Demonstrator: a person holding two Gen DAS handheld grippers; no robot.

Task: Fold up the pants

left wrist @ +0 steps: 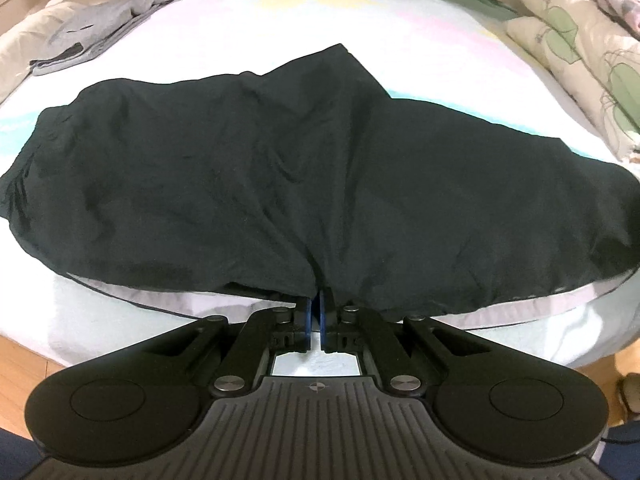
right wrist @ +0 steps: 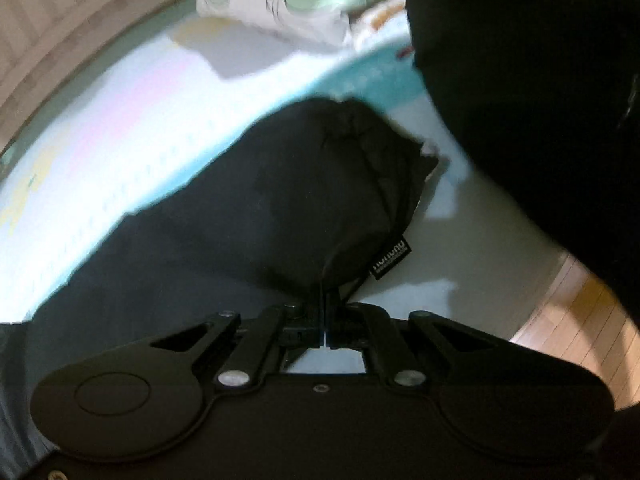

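The bed (left wrist: pixel 400 16), with its pale patterned sheet, is carrying everything here, and the black pants (left wrist: pixel 280 168) are lying across the middle of it as a wide dark heap, reaching almost from one side of the left wrist view to the other. They are not looking like a flat, neat fold yet: the cloth is bunching and rising toward your grippers, so I am judging that you are in the middle of a fold, with the laying down and the smoothing, and perhaps more folds, remaining to do. At the far corners, a grey garment (left wrist: pixel 100 28) and some pillows (left wrist: pixel 576 60) are resting well apart from the pants. Your left gripper (left wrist: pixel 316 312) is pinching the near edge of the pants, its fingers closed tight on the cloth. Your right gripper (right wrist: pixel 324 300) is doing the same at the other end, its fingers closed on a fold of fabric just beside the small black label (right wrist: pixel 390 258). The right wrist view is blurring, so I cannot tell how much cloth is lying between those fingers.
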